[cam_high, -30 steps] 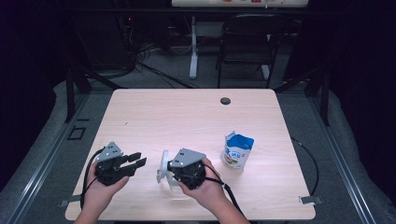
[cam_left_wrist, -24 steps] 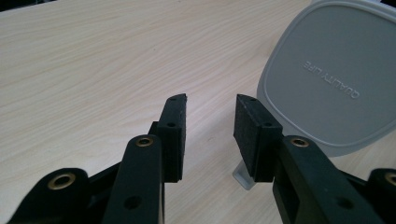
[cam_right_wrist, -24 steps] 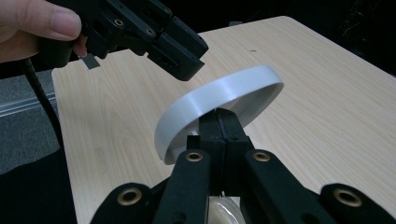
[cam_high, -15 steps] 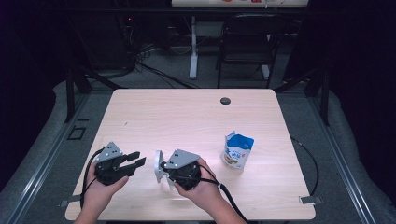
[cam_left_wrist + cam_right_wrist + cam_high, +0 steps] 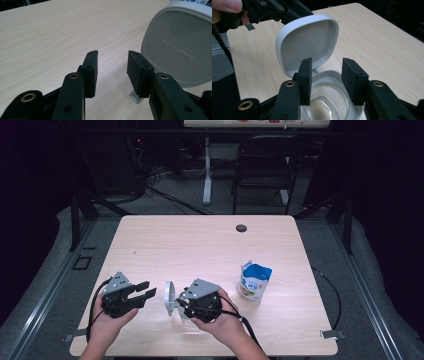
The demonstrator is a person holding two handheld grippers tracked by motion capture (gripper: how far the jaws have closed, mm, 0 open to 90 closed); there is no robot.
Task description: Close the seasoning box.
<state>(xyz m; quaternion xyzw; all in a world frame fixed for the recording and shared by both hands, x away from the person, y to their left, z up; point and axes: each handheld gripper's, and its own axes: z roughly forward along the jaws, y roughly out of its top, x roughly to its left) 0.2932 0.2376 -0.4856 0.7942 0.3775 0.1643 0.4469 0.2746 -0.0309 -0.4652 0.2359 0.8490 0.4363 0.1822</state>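
A small clear container (image 5: 329,100) with a white rim stands on the table near its front edge. Its white hinged lid (image 5: 308,42) is swung up and stands upright (image 5: 168,296). My right gripper (image 5: 327,65) hovers just over the container's rim by the hinge. Its jaws have just been opening and press on nothing (image 5: 181,305). My left gripper (image 5: 112,55) points at the lid's outer face (image 5: 180,47), a short way off (image 5: 146,290). Its jaws have also been opening, with only bare table between them.
A white and blue pouch (image 5: 254,281) stands to the right of the right hand. The wooden table (image 5: 200,245) has a dark grommet (image 5: 241,228) near its far edge. A chair (image 5: 260,165) and cables lie beyond the table.
The right hand has slid a little to the left, and the white lid has come closer to the left gripper. The left hand has stayed put.
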